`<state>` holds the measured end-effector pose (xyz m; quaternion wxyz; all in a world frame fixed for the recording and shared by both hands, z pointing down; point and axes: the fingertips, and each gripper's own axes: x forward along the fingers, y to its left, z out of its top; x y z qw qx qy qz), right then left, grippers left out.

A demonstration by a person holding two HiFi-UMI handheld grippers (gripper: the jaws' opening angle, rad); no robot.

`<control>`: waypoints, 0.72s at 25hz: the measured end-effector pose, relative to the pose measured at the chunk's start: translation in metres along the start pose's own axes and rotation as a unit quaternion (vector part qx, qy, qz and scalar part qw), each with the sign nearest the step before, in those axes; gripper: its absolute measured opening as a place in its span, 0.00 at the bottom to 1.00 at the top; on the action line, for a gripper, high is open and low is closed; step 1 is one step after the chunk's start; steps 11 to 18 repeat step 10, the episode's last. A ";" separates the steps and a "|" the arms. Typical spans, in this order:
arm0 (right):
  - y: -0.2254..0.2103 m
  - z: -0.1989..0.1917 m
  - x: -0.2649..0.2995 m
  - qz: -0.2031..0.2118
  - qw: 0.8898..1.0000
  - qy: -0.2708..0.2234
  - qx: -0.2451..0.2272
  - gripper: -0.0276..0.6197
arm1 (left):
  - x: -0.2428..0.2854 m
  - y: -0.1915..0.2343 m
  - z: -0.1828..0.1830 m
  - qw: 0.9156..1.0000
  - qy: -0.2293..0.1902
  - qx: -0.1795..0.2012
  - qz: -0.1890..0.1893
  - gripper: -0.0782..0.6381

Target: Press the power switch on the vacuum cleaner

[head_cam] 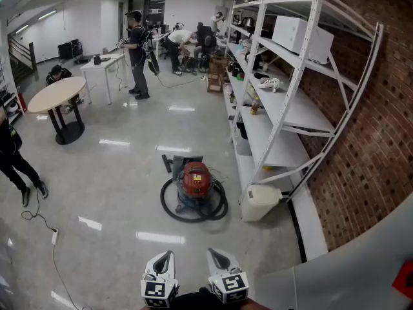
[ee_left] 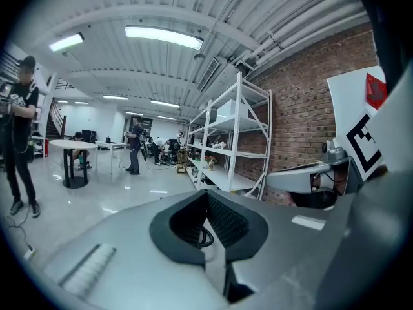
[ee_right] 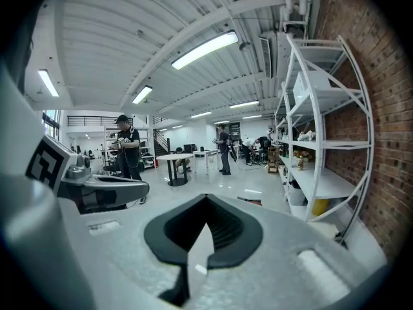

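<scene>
On the floor (head_cam: 122, 173) beside the shelves (head_cam: 279, 118), well ahead of you, stood the red vacuum (head_cam: 195, 178), hose (head_cam: 169, 203) coiled round it. Your left claw (head_cam: 164, 261) and right claw (head_cam: 219, 258) were closed, empty.

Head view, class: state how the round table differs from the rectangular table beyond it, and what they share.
The round table has a tan circular top; the rectangular table has a white one. The round table stands on one dark pedestal; the rectangular table stands on thin white legs. Both stand on the glossy floor, left of the shelving.
</scene>
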<state>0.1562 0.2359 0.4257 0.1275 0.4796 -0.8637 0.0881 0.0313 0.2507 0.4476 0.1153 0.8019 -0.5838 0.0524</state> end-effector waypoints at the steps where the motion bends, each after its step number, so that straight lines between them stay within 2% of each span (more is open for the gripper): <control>1: 0.000 -0.002 0.000 0.001 1.000 0.001 0.000 0.03 | -0.001 0.000 -0.002 1.000 0.002 0.000 0.000 0.13; 6: -0.002 -0.009 0.000 0.007 1.000 0.004 0.004 0.03 | -0.004 0.001 -0.004 1.000 0.005 0.001 0.014 0.13; 18: -0.002 -0.006 -0.001 0.011 1.000 0.006 0.002 0.03 | -0.004 -0.003 -0.004 1.000 -0.003 -0.010 0.011 0.13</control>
